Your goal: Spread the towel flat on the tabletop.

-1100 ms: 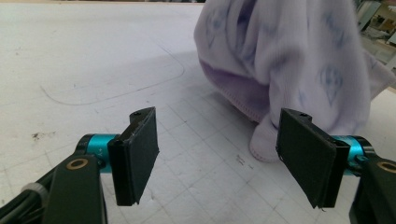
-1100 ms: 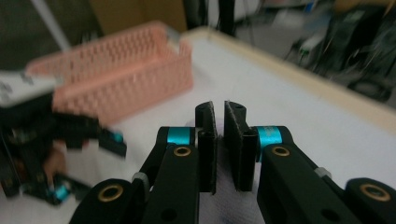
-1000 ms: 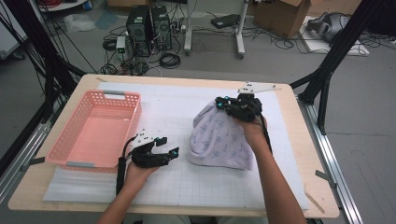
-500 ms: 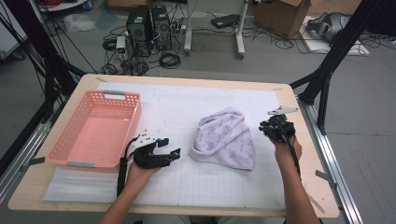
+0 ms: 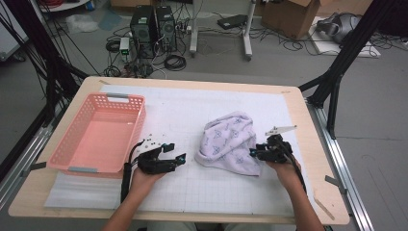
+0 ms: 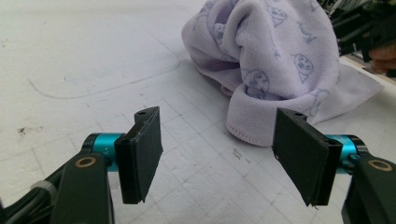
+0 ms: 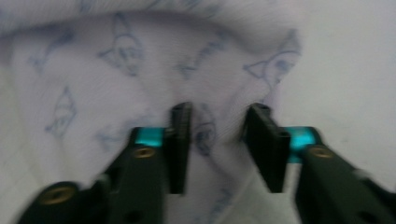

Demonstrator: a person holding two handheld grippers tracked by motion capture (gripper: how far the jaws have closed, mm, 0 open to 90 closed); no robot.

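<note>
Right gripper (image 5: 253, 153) lowered, opening over towel (image 5: 228, 139)

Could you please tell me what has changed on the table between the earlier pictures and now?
The right tool lifted the towel, let it fall into a heap, then swung out right and came down at its right edge; its jaws have just been opening, with a fold between them. The left tool and the pink basket stayed put.
</note>
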